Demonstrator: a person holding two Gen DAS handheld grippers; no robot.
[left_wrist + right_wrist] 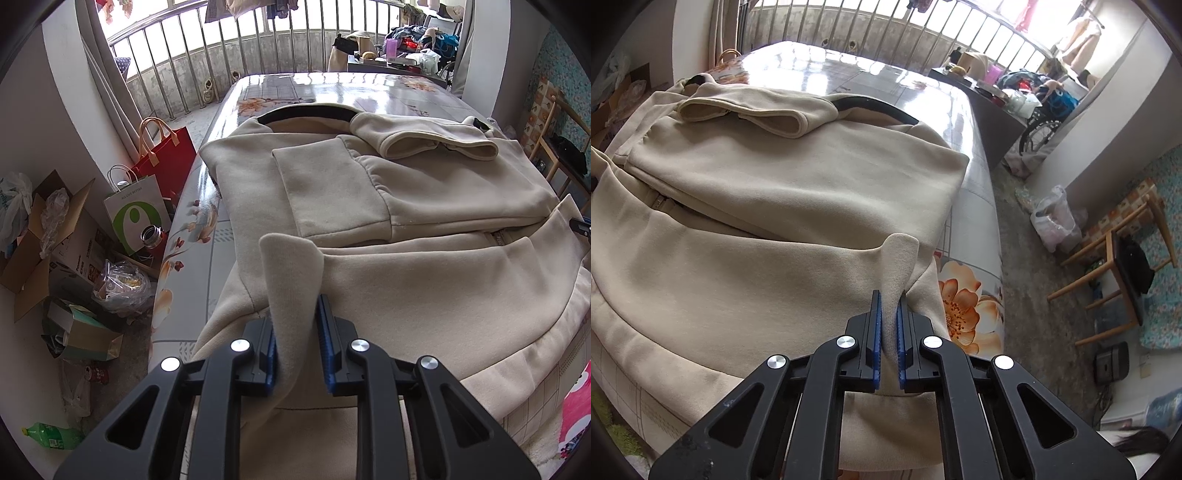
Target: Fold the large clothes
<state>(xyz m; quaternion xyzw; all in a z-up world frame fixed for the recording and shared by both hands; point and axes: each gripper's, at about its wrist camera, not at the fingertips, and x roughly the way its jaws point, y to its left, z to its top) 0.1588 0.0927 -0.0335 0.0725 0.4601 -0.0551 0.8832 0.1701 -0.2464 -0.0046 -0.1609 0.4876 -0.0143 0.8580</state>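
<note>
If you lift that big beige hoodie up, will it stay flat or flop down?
Probably flop: the beige hoodie already puckers into soft peaks where the left gripper and right gripper pinch it. Its thick fleece looks fairly heavy, so the middle would likely sag.

Red bag [168, 149], white paper bag [135, 218], green bottle [55, 435] on the floor beside the floral table [192, 236]

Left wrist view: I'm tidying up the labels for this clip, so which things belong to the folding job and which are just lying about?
Part of the job:
- beige hooded jacket
- left gripper, shut on its near hem
- right gripper, likewise
- floral-covered table beneath

Lying about:
- red bag
- white-and-green paper bag
- red flask
- cardboard box
- green bottle
- wooden chair
</note>
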